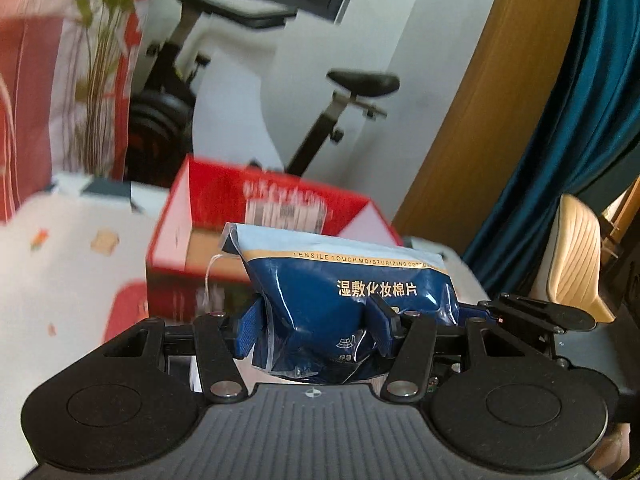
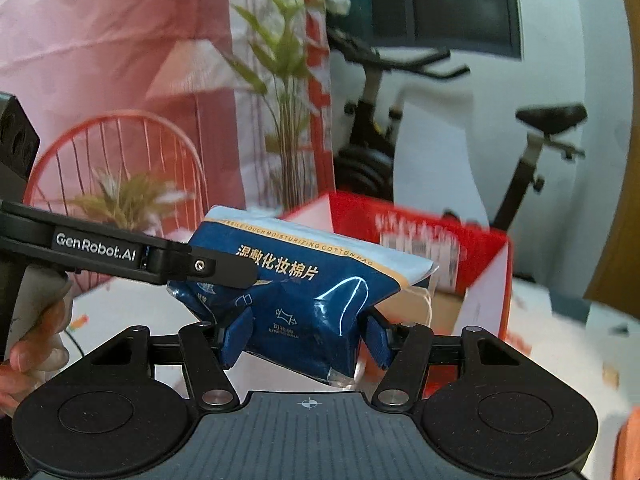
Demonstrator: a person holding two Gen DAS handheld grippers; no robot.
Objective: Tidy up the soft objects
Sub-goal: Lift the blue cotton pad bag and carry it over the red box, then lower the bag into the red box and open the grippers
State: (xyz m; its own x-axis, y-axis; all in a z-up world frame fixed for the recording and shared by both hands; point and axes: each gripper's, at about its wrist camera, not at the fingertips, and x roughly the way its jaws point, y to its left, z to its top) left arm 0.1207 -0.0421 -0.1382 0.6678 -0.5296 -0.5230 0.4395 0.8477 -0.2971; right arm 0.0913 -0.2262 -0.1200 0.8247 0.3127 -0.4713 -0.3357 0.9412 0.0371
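A soft blue bag of cotton pads [image 1: 344,300] with gold lettering is pinched between both grippers and held in the air. My left gripper [image 1: 316,328] is shut on one end of it. My right gripper [image 2: 306,338] is shut on the other end of the same bag [image 2: 304,296]. The left gripper's black finger [image 2: 224,268] reaches in from the left in the right wrist view and presses on the bag. An open red cardboard box [image 1: 224,216] stands just behind the bag; it also shows in the right wrist view [image 2: 440,236].
A white cloth with small prints [image 1: 68,272] covers the table. Behind it stand an exercise bike [image 1: 352,92], a plant [image 2: 280,92], a red wire chair [image 2: 120,152] and a pink curtain. A blue curtain [image 1: 580,120] and a tan chair [image 1: 576,252] are on the right.
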